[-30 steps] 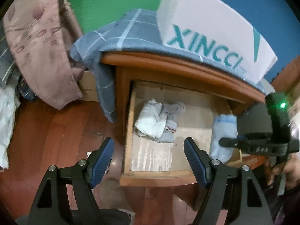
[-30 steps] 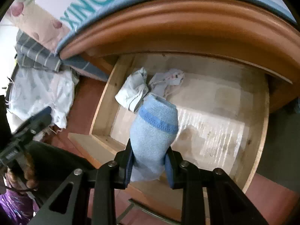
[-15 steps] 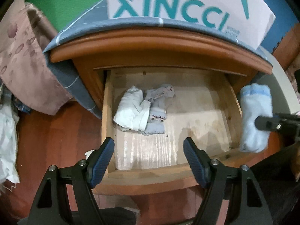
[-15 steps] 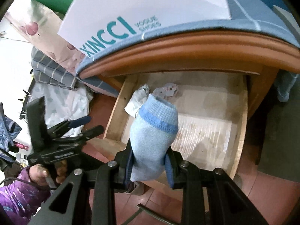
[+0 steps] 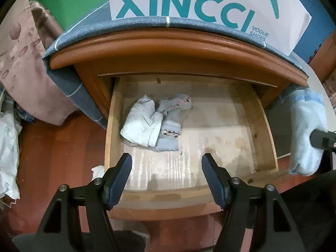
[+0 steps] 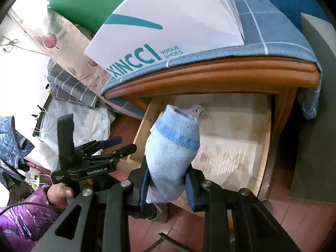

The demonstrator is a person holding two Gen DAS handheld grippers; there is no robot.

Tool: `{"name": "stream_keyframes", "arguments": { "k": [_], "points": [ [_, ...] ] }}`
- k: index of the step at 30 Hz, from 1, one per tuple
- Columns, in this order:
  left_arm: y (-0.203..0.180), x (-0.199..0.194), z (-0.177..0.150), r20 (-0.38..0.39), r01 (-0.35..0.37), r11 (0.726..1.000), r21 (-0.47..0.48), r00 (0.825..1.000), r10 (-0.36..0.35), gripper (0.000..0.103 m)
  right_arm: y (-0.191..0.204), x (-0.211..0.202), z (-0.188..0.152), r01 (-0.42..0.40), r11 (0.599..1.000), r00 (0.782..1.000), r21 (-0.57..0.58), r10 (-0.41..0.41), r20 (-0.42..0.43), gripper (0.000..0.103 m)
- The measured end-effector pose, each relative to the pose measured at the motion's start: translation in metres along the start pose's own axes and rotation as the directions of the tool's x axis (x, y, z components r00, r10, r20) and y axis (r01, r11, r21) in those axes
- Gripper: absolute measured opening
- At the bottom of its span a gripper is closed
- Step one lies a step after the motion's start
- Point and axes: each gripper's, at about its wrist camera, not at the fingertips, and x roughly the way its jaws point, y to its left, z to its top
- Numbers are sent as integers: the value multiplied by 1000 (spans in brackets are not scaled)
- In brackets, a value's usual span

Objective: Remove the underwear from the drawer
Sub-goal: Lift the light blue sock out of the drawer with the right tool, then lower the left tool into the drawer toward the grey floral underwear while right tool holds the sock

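Left wrist view: the left gripper [image 5: 167, 177] hangs with its fingers spread wide and nothing between them, above the front of an open wooden drawer [image 5: 266, 134]. A crumpled white garment [image 5: 142, 126] and a pale patterned one [image 5: 174, 117] lie touching at the drawer's back left. A folded light-blue pair of underwear [image 5: 304, 126] hangs outside the drawer's right wall.

Right wrist view: the right gripper [image 6: 167, 185] is clamped on that underwear [image 6: 172, 155], held in front of the drawer [image 6: 263, 147]. A white shoebox [image 6: 168, 27] sits on a blue checked cloth [image 6: 273, 40] above.
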Motion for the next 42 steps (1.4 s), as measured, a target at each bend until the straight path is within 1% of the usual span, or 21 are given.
{"name": "stream_keyframes", "arguments": {
  "k": [5, 9, 14, 21, 24, 29, 30, 32, 34, 35, 37, 38, 39, 42],
  "points": [
    [-1, -2, 1, 20, -30, 1000, 7, 999, 30, 68, 0, -7, -2, -15, 1000, 1000, -4, 15, 11, 29],
    [-1, 1, 0, 18, -48, 999, 15, 999, 48, 69, -2, -12, -2, -26, 1000, 999, -6, 26, 26, 29],
    [-7, 5, -1, 10, -67, 997, 48, 998, 66, 69, -3, -20, -1, -34, 999, 998, -6, 34, 44, 29],
    [-18, 6, -2, 14, -62, 993, 100, 998, 61, 69, -8, -26, -2, -49, 999, 997, 1, 49, 60, 29],
    [-23, 10, -1, 17, -103, 986, 128, 995, 101, 69, -7, -27, -1, -53, 999, 997, 0, 53, 57, 29],
    [-20, 16, 4, -1, -84, 992, 99, 996, 84, 69, -9, -30, 0, -65, 998, 996, 7, 65, 59, 29],
    [-21, 20, 5, -17, -84, 992, 98, 996, 86, 69, -9, -30, 0, -68, 998, 996, 8, 67, 58, 29],
    [-23, 26, 8, -24, -98, 989, 109, 995, 101, 69, -8, -30, -1, -71, 997, 996, 4, 71, 57, 29],
    [-26, 32, 12, -19, -130, 982, 139, 991, 134, 69, -8, -30, -1, -72, 997, 996, 2, 72, 56, 29],
    [-30, 37, 14, -24, -143, 975, 170, 988, 150, 68, -8, -30, -1, -71, 997, 996, 3, 71, 56, 29],
    [-37, 48, 16, -42, -165, 957, 237, 983, 180, 57, -10, -30, -1, -70, 997, 996, 13, 69, 54, 29],
    [-41, 53, 16, -58, -173, 948, 268, 979, 195, 54, -11, -30, -1, -70, 997, 996, 18, 69, 55, 29],
    [-44, 58, 16, -74, -179, 938, 297, 975, 210, 54, -12, -30, 0, -71, 997, 996, 24, 70, 55, 30],
    [-59, 79, 12, -108, -215, 885, 414, 953, 282, 49, -13, -29, 0, -72, 997, 996, 28, 71, 56, 30]
  ]
}}
